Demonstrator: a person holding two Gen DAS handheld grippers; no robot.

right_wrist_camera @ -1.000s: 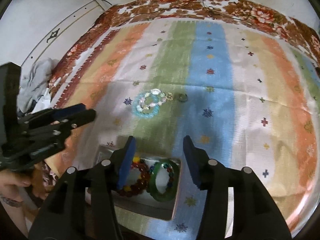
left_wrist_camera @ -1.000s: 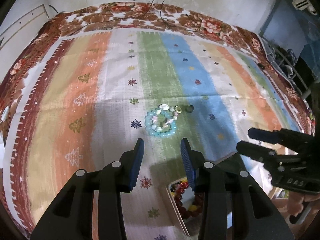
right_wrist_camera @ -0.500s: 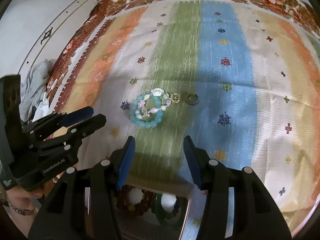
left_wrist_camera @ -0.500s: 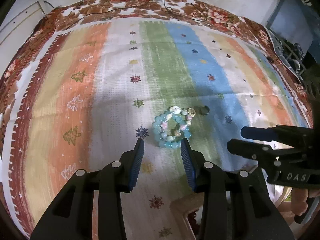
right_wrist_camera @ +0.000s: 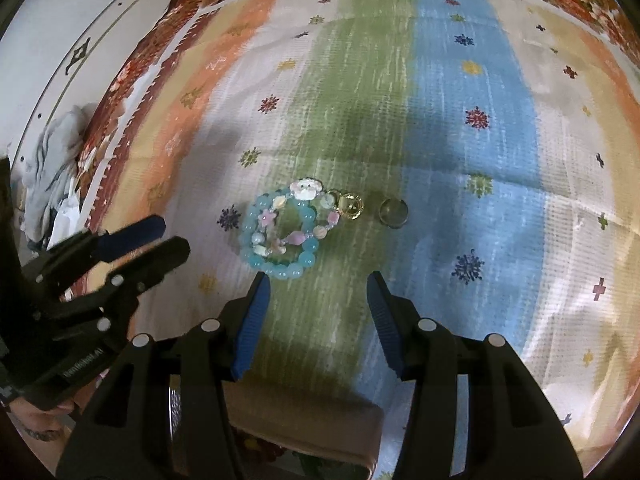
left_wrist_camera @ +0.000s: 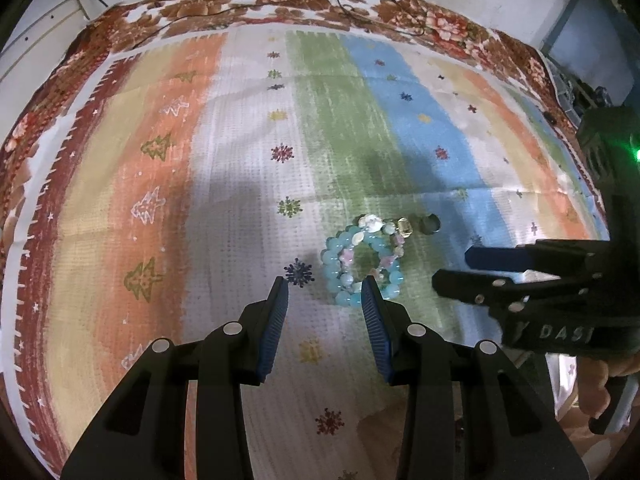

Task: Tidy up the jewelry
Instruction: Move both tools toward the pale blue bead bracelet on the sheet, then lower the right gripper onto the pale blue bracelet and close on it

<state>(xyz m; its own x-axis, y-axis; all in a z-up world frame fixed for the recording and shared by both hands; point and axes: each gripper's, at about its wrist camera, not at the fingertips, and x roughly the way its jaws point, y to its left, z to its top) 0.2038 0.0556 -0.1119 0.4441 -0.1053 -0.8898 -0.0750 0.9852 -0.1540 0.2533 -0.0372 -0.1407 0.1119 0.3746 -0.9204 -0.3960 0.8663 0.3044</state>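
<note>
1. Striped cloth [left_wrist_camera: 240,184] in orange, white, green and blue bands, dotted with small snowflake and tree motifs, covers the surface; a brown floral border runs along its far edge, with pale wall beyond.
2. On the green band lies a pale blue beaded bracelet [right_wrist_camera: 280,236], and a smaller bracelet of pastel and shell-like beads [right_wrist_camera: 298,216] rests within and over it.
3. Just right of these sits a small gold ring with a clear stone [right_wrist_camera: 351,206], and further right, a little apart, a dark plain ring [right_wrist_camera: 394,212].
4. At the near edge, a beige box [right_wrist_camera: 304,420] shows under the right gripper; dark beads are dimly visible inside.
5. Left gripper [left_wrist_camera: 325,286] hovers above the cloth with its blue-padded fingers [left_wrist_camera: 276,320] apart and nothing between them; its right finger overlaps the near edge of the blue bracelet in its own view.
6. Right gripper [right_wrist_camera: 318,280] hangs just near of the bracelets, fingers spread and empty.
7. A person's hand [left_wrist_camera: 600,392] holds the right gripper's handle.
</note>
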